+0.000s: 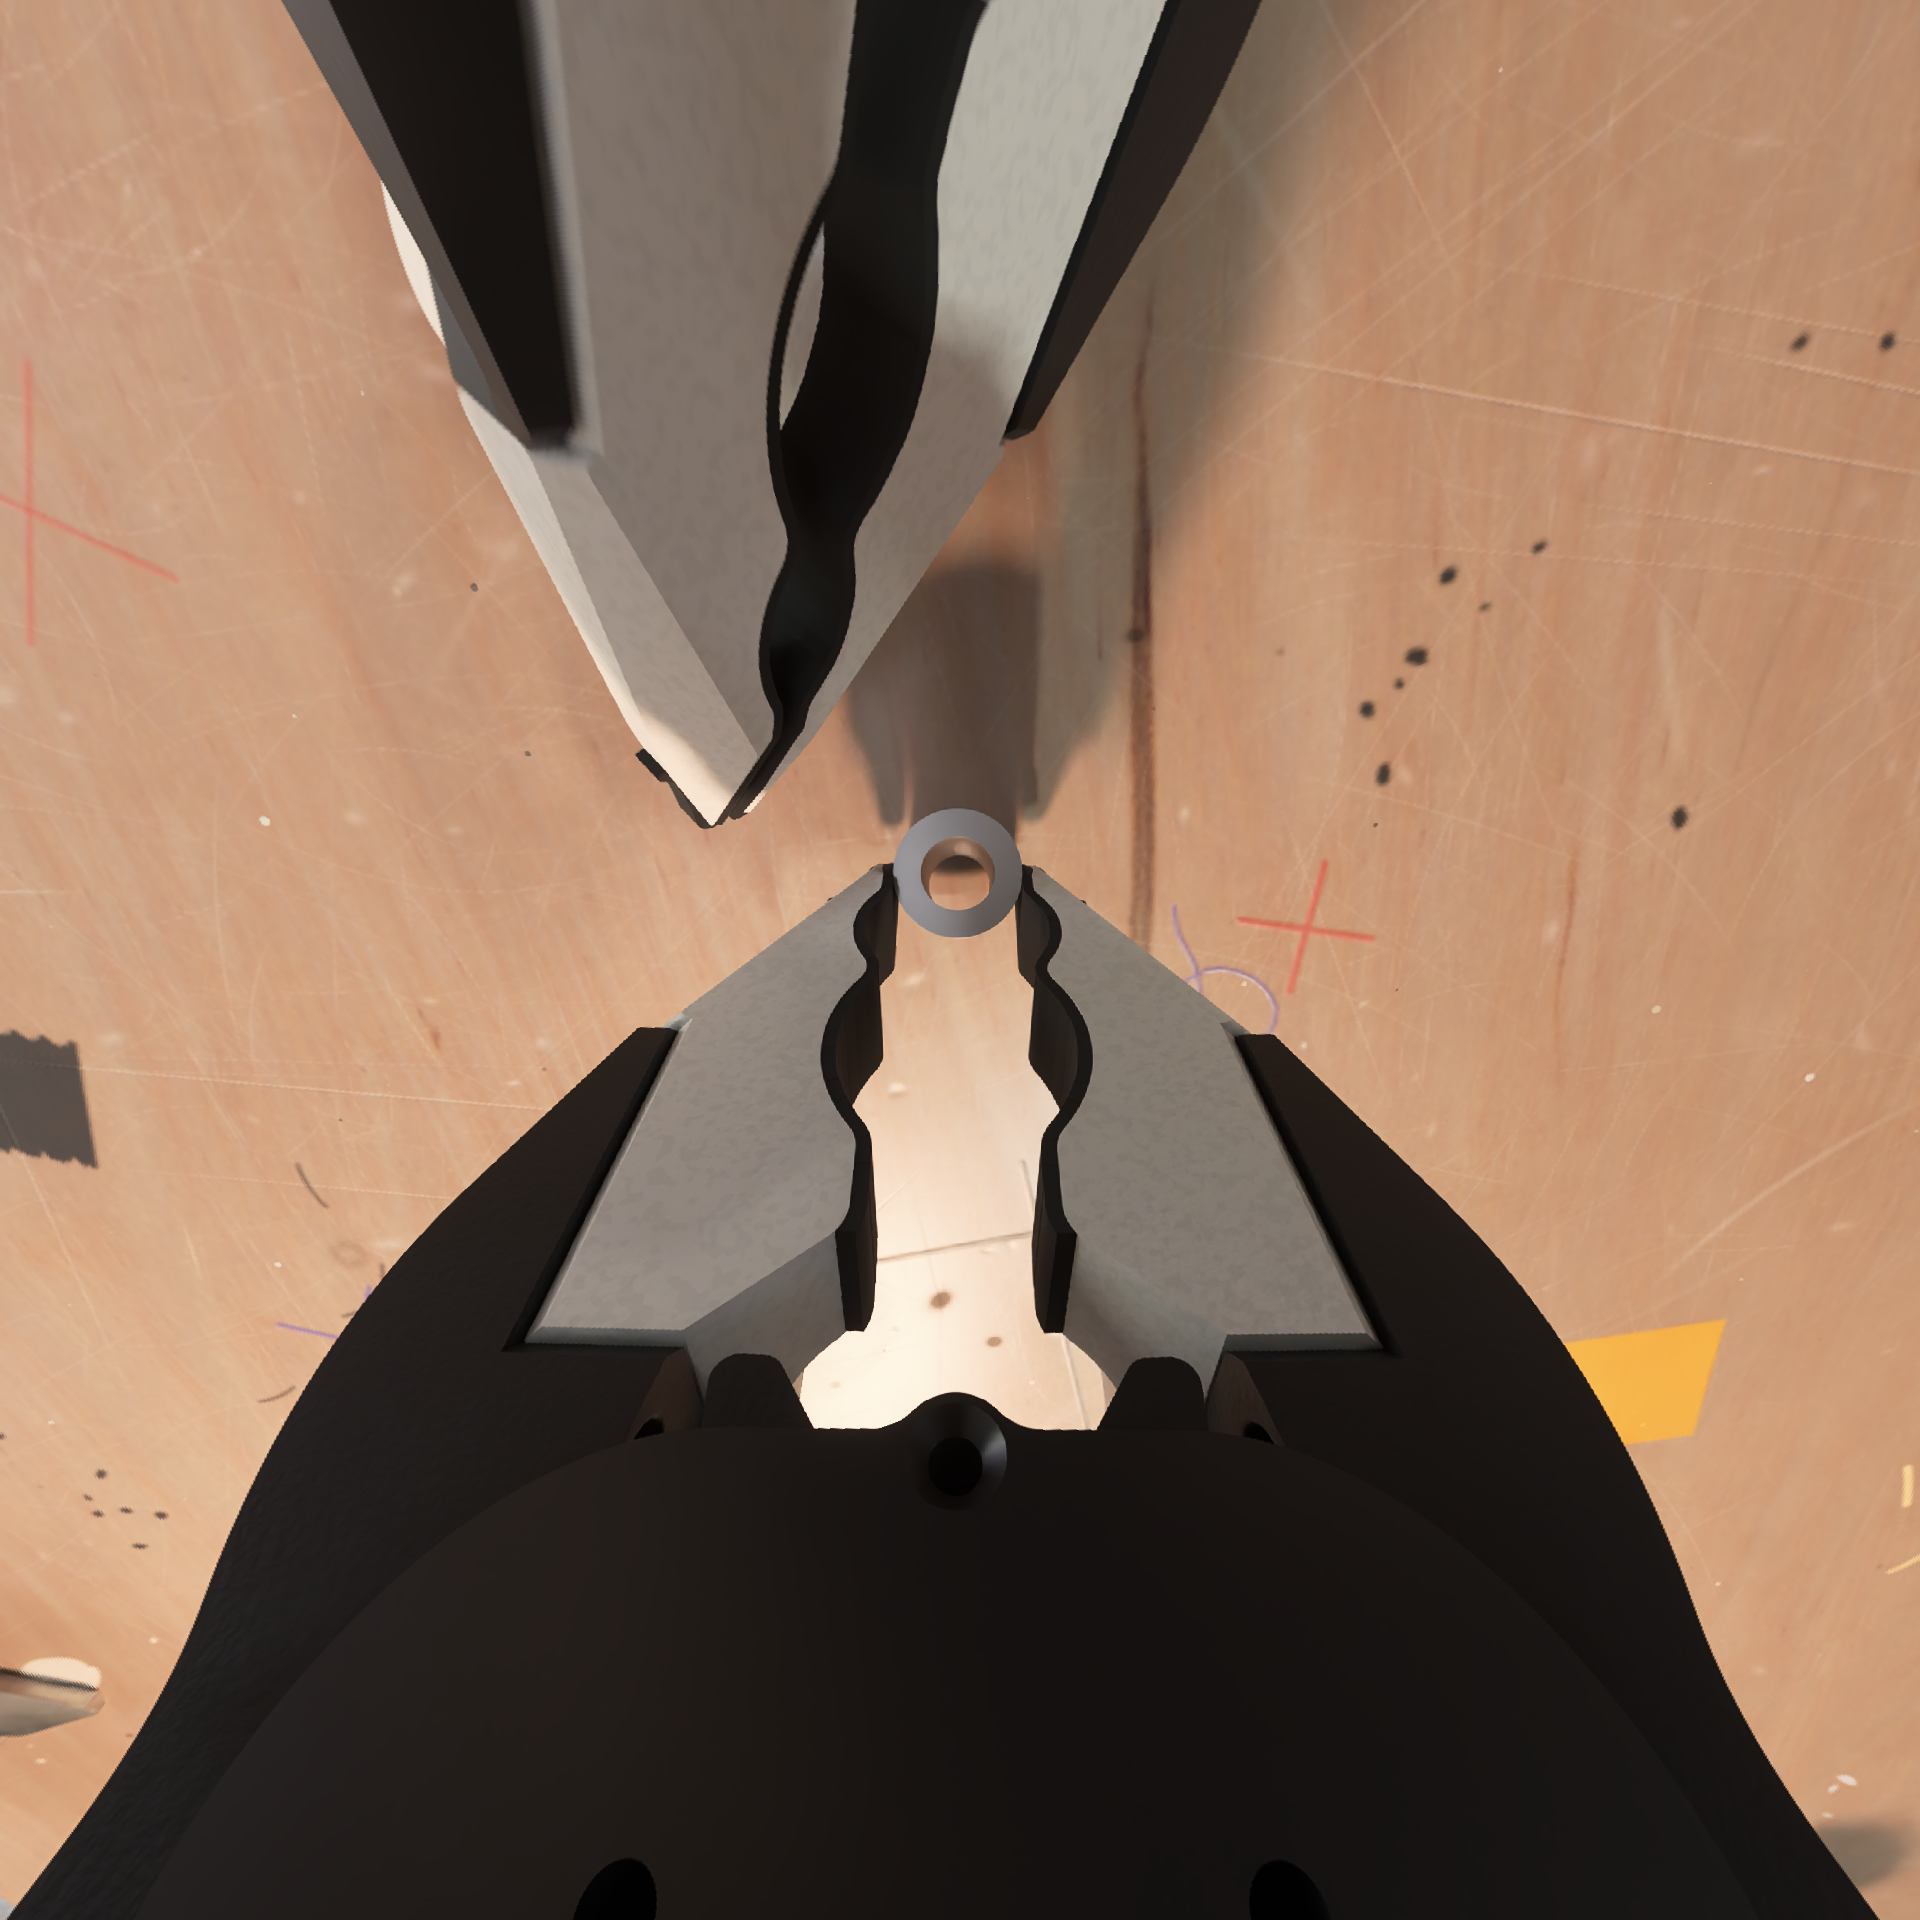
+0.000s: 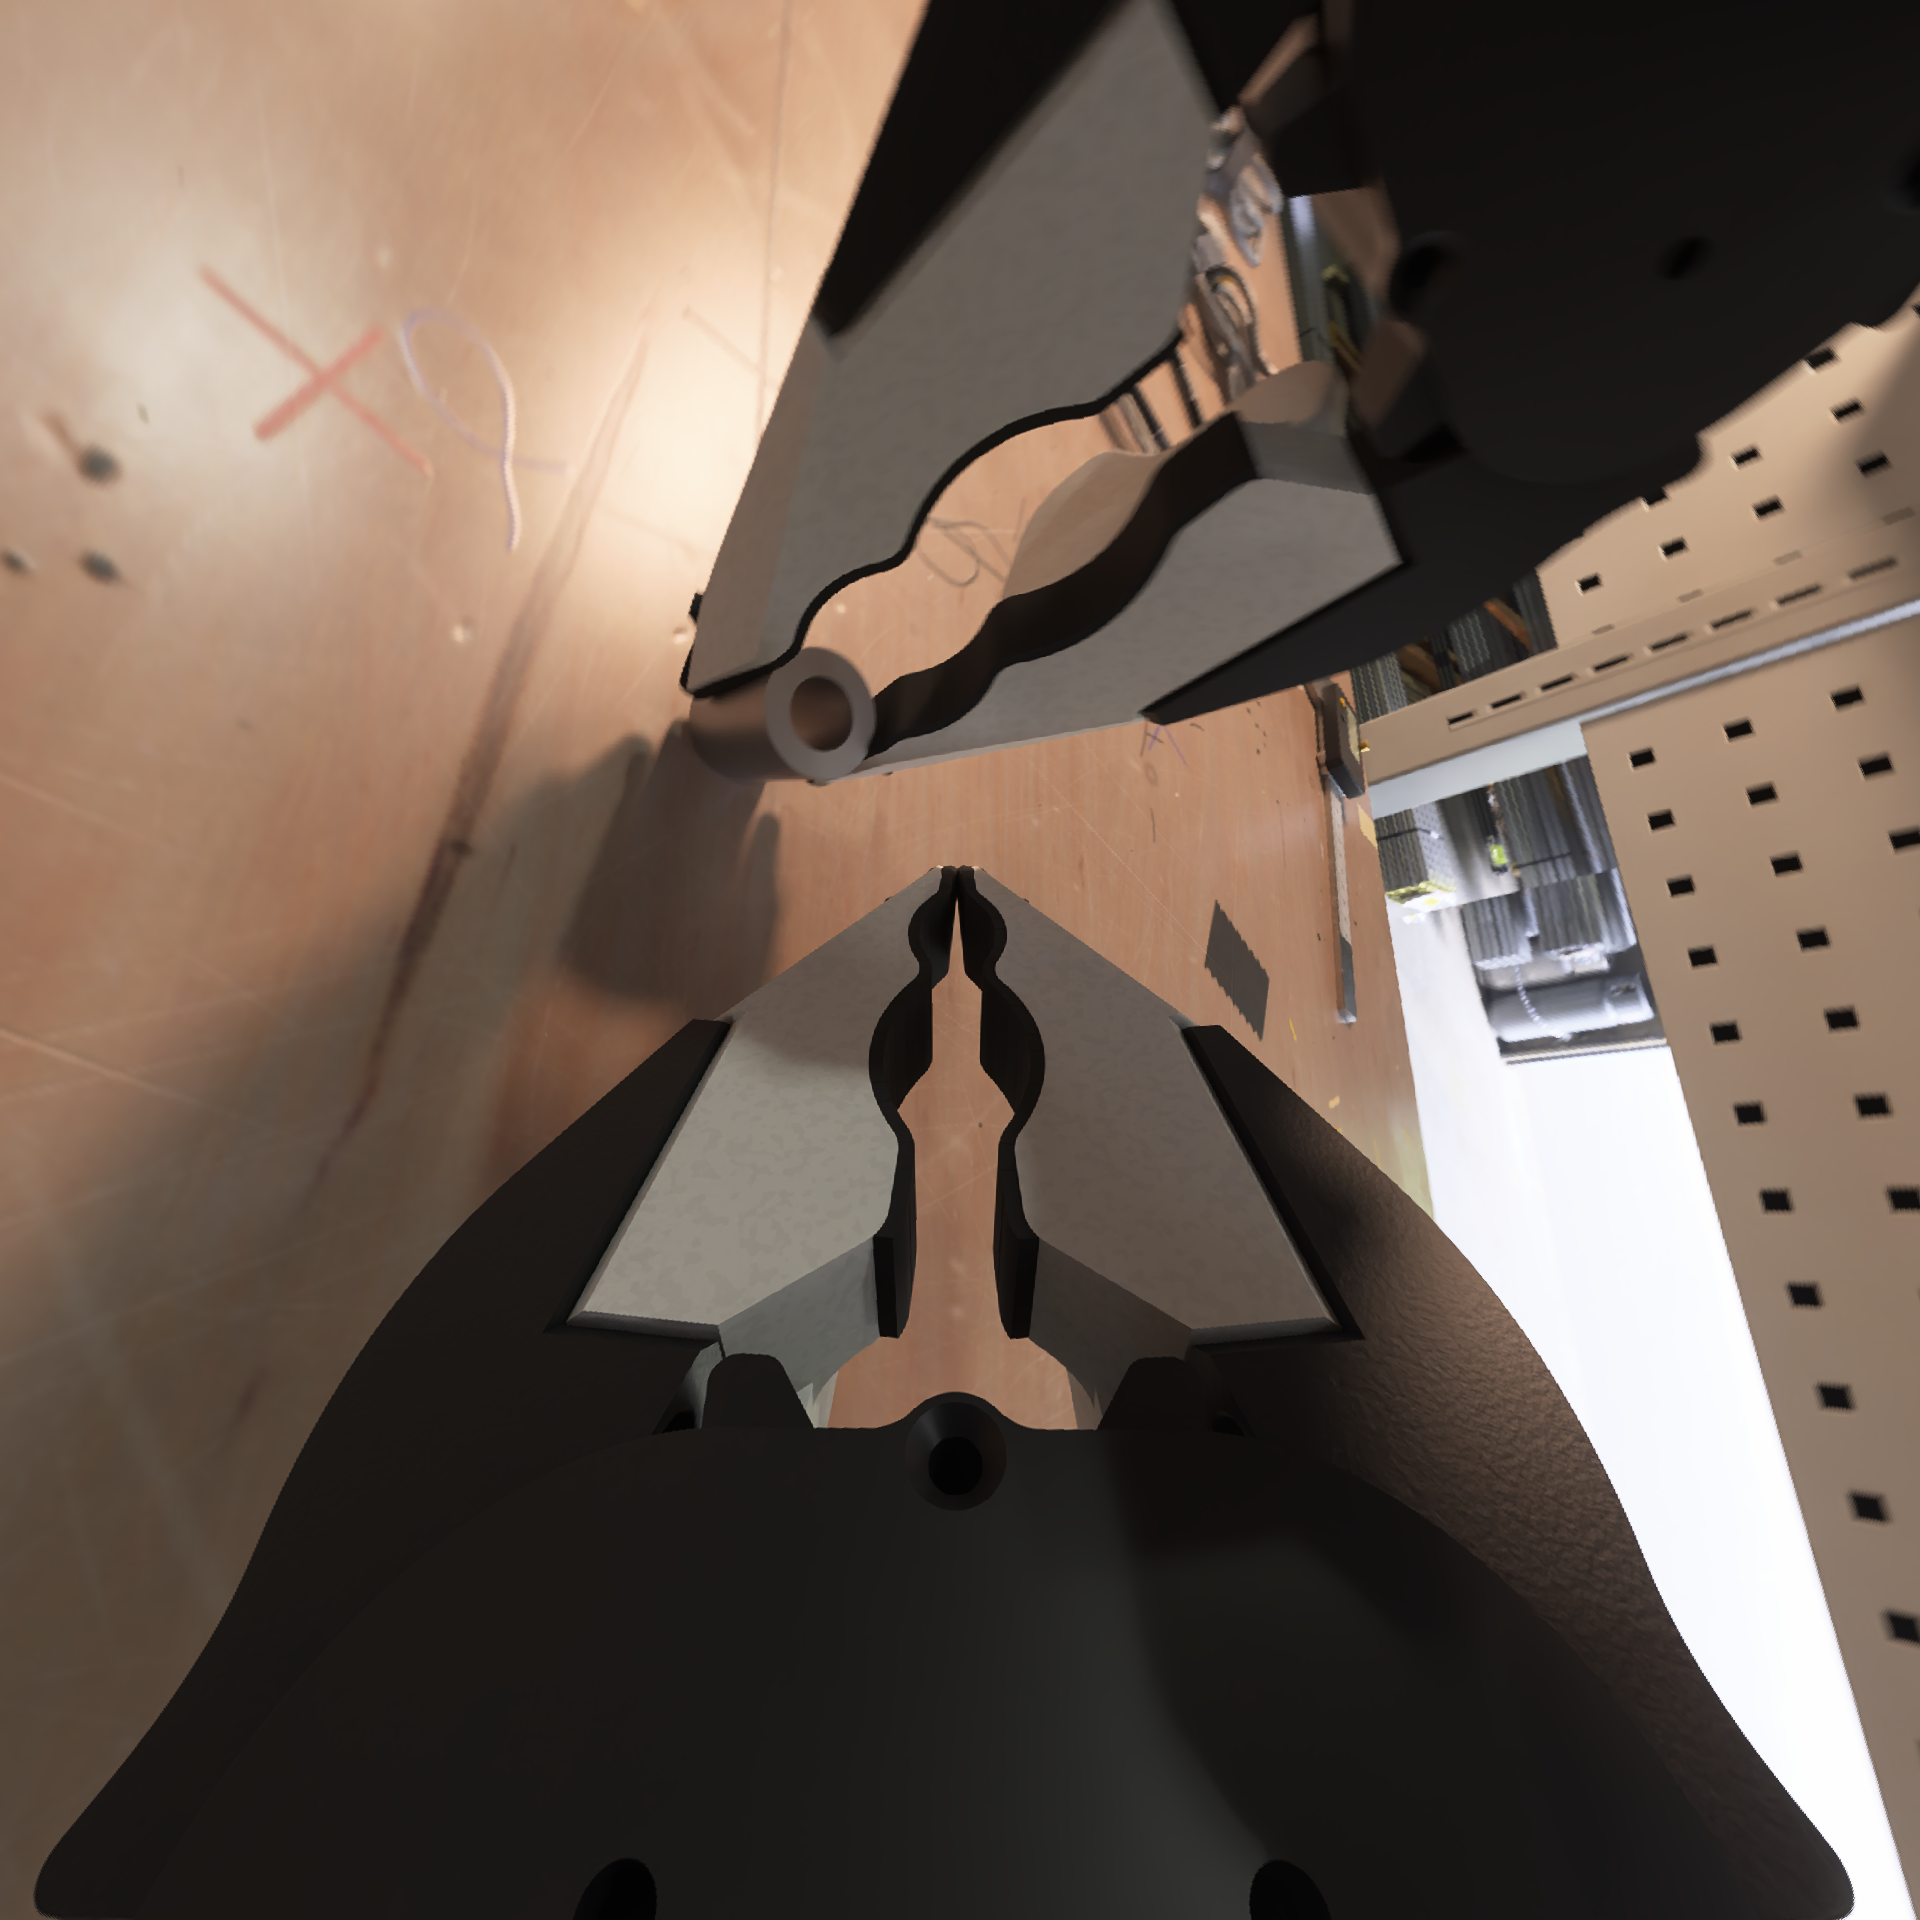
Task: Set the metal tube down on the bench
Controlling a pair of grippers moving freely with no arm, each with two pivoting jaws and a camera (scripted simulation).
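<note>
A short grey metal tube (image 1: 910, 875) shows end-on, pinched between the fingertips of my left gripper (image 1: 956, 883), which holds it above the scratched wooden bench (image 1: 1507, 623). My right gripper (image 1: 727, 805) comes in from the top of the left wrist view, shut and empty, with its tips just up and left of the tube and not touching it. In the right wrist view my right gripper (image 2: 956, 873) has its jaws together with nothing between them. The left gripper (image 2: 790, 727) is above it with the tube (image 2: 774, 732) in its tips. The tube's shadow falls on the bench (image 2: 260, 831).
Red crosses (image 1: 1304, 930) are drawn on the bench. An orange patch (image 1: 1647, 1382) lies at the right and a dark serrated strip (image 1: 42, 1101) at the left. A metal tool tip (image 1: 47, 1694) shows at the lower left. A pegboard (image 2: 1766, 935) stands beyond the bench edge.
</note>
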